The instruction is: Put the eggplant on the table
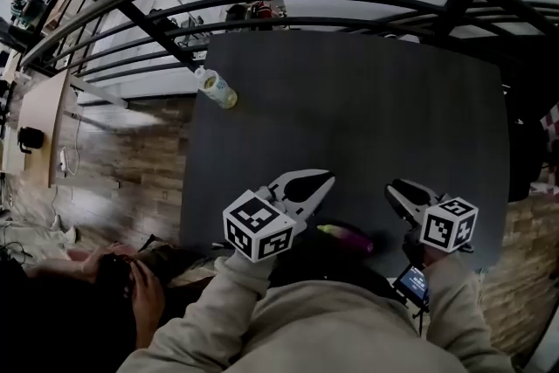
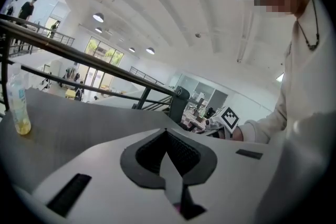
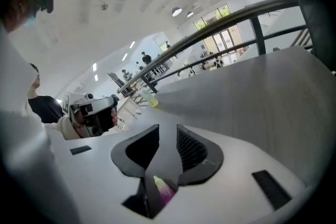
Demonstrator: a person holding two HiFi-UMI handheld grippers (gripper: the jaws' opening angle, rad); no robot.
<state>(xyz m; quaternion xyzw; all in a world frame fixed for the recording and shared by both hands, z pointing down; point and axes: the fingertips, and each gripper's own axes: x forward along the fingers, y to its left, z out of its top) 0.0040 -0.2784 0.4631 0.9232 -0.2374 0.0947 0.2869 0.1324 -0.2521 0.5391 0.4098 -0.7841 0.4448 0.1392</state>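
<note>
The eggplant, purple with a green stem, lies on the dark table near its front edge, close to my body and apart from both grippers. My left gripper hovers up and to the left of it, its fingertips meeting with nothing held. In the left gripper view, the tips of that gripper touch. My right gripper hovers to the eggplant's right. In the right gripper view its jaws stand apart and empty. A bit of the eggplant shows far below through the gap.
A plastic bottle with yellowish liquid lies near the table's far left corner. A dark metal railing runs behind the table. Another person sits low at the left, beside the table's front corner.
</note>
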